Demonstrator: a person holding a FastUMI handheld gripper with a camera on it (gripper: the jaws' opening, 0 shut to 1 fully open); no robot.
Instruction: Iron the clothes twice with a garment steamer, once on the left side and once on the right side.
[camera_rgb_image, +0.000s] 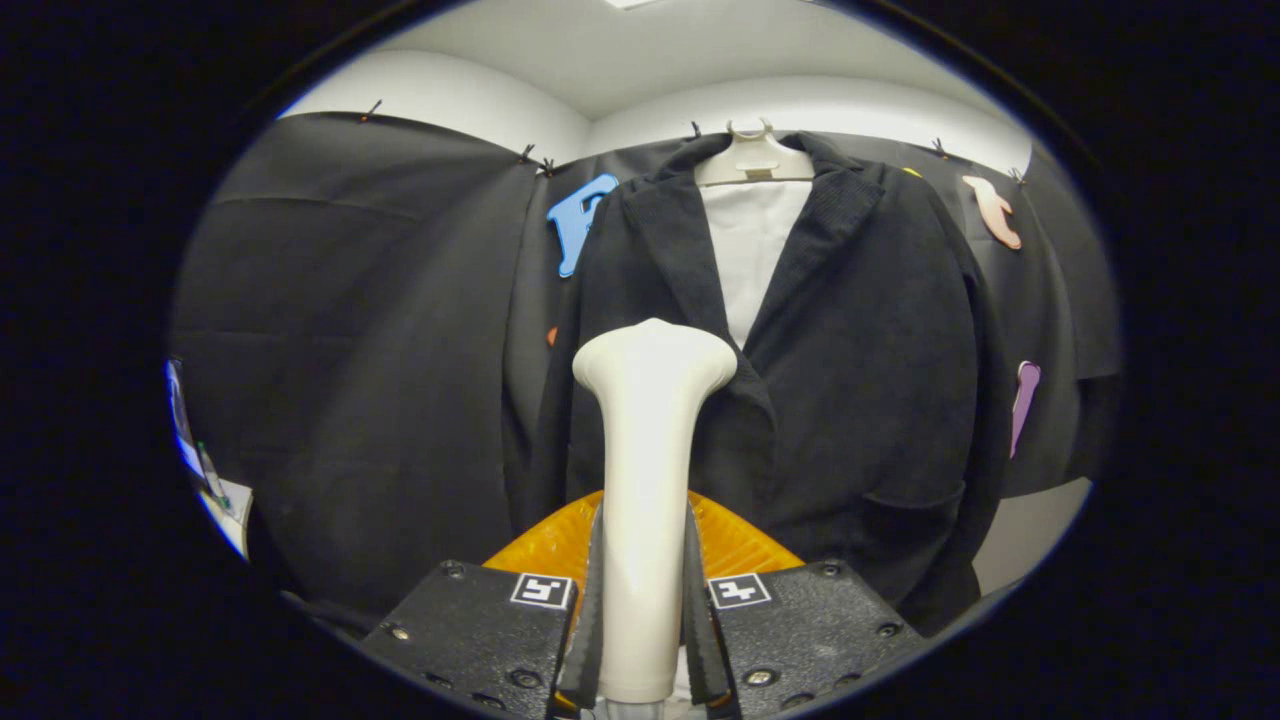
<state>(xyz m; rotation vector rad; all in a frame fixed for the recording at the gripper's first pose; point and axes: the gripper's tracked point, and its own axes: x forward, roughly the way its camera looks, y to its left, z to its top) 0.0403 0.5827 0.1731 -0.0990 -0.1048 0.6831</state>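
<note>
Currently: gripper (645, 610) clamped on the garment steamer (648, 480), both fingers (592, 610) pressed against the sides of its cream handle. Held upright between the fingers, flared head (655, 360) at the top, pointed toward the clothes. Head level with the jacket's lapel crossing, just left of it; contact with the fabric could not be told. Dark corduroy jacket (860, 380) hung straight ahead, beyond the fingers, on a pale plastic hanger (752, 160), over a white shirt (750, 250) visible in the V of the collar. Flap pocket (910, 500) seen low on the jacket's right-hand front. Orange ribbed part (545, 545) sat behind the steamer handle, just above the finger blocks; what it was could not be told. Black cloth wall (350, 350) behind and to the left of the jacket.
</note>
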